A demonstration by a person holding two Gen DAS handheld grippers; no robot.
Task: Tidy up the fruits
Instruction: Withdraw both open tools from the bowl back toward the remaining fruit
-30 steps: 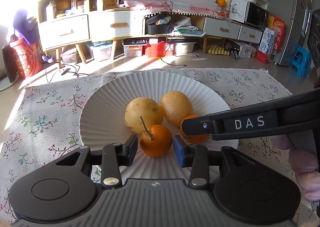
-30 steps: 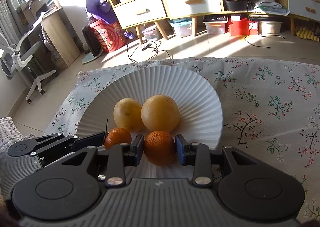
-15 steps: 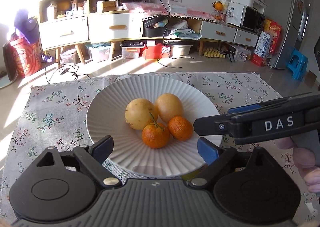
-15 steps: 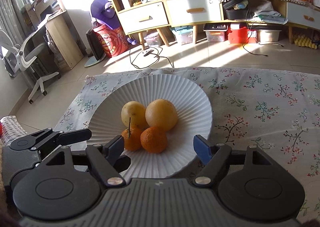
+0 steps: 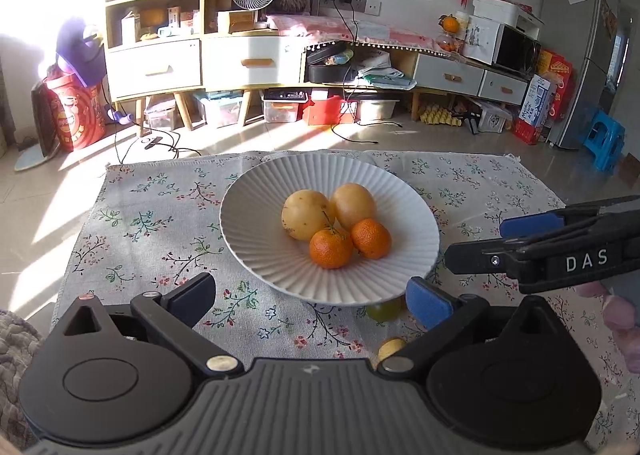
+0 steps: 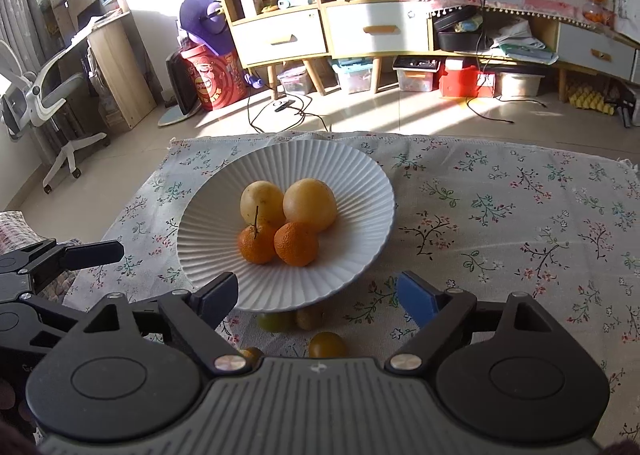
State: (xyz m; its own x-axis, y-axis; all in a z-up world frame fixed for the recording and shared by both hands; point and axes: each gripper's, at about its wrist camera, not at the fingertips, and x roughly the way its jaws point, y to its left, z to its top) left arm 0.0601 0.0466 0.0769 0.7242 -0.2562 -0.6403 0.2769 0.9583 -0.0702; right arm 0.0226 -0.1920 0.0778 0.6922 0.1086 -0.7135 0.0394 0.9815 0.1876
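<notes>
Both tools stood with fingers spread wide, holding nothing. Left tool [image 5: 310,301] hung at the plate's [image 5: 256,215] 6 o'clock rim; right tool [image 6: 316,295] likewise in its own view.

On the plate: two yellow fruits [image 5: 306,215] at 12 o'clock, two mandarins [image 5: 331,248] touching them at 6 o'clock.

Loose small fruits [image 6: 327,345] lay on the floral cloth [image 5: 152,223] over the bench, tucked under the plate's near edge, some partly hidden.

Judgement: those come next. They sat directly below the right tool, at 6 o'clock from its fingertips, so the right is nearer. Round, no long axis to align.
</notes>
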